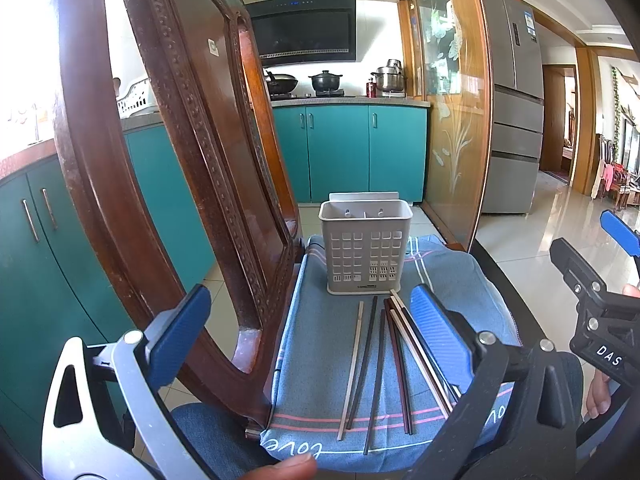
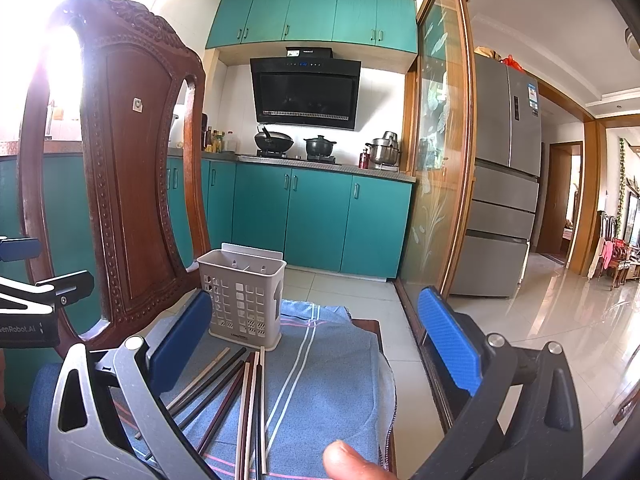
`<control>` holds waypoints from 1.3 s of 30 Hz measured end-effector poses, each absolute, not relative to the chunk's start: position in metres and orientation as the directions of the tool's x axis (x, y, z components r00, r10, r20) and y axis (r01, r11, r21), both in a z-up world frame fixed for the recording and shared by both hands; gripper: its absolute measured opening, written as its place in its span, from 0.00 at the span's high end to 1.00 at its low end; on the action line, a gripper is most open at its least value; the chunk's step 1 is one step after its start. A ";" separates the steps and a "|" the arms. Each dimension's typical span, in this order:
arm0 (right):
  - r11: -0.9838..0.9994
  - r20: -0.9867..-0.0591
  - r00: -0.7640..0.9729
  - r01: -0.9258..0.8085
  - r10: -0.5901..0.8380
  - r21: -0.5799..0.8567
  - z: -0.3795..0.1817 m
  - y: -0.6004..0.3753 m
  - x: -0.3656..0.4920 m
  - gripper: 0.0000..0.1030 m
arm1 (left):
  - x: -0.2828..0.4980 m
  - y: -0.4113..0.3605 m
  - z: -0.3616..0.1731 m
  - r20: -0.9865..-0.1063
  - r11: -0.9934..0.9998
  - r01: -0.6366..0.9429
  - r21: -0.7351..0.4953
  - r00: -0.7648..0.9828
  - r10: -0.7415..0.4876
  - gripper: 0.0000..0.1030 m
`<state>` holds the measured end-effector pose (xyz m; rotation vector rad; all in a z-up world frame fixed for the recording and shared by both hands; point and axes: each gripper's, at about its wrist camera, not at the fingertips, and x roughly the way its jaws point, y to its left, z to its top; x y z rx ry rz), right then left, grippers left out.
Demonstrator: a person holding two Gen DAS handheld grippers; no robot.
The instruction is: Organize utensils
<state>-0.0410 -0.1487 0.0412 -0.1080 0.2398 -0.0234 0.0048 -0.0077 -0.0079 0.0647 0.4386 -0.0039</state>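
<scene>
Left gripper (image 1: pixel 310 338): blue pads spread wide, nothing between them, hovering over the near end of the chopsticks (image 1: pixel 384 364). Right gripper (image 2: pixel 316 348): also spread wide, empty, sitting right of the chopsticks above bare blue cloth (image 2: pixel 320 380).

Chopsticks: loose fan of dark, reddish and pale sticks flat on the cloth, just in front of the utensil holder (image 1: pixel 365 248), far tips nearly touching its base. Exact stick count hard to call; several overlap, and in the right wrist view the near ends run under the silver gripper frame and off the bottom edge.

Utensil holder: grey perforated plastic caddy, upright on the cloth, open top, looks empty as far as the inside is visible. Divider and two pegs visible on the back wall.

Left of the holder: carved wooden chair back (image 1: pixel 192 168), close by and tall, blocks most of the left side. Cloth drapes over the seat, "love" lettering on the near hem.

Behind the holder: teal cabinets (image 2: pixel 304 216), stove with wok and black pot, steel pots, black range hood above. Right of the holder: glass sliding door (image 2: pixel 440 160), grey fridge (image 2: pixel 504 176), glossy tiled floor.

Fingertip cut off at the bottom edge of each view. Right gripper's black body partly cut off at the right edge of the left wrist view.
</scene>
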 end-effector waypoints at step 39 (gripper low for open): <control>0.991 -0.373 0.925 0.031 -0.077 -0.128 0.025 -0.165 -0.015 0.02 | 0.019 -0.016 -0.022 -0.496 0.997 0.043 0.069 0.868 -0.003 0.04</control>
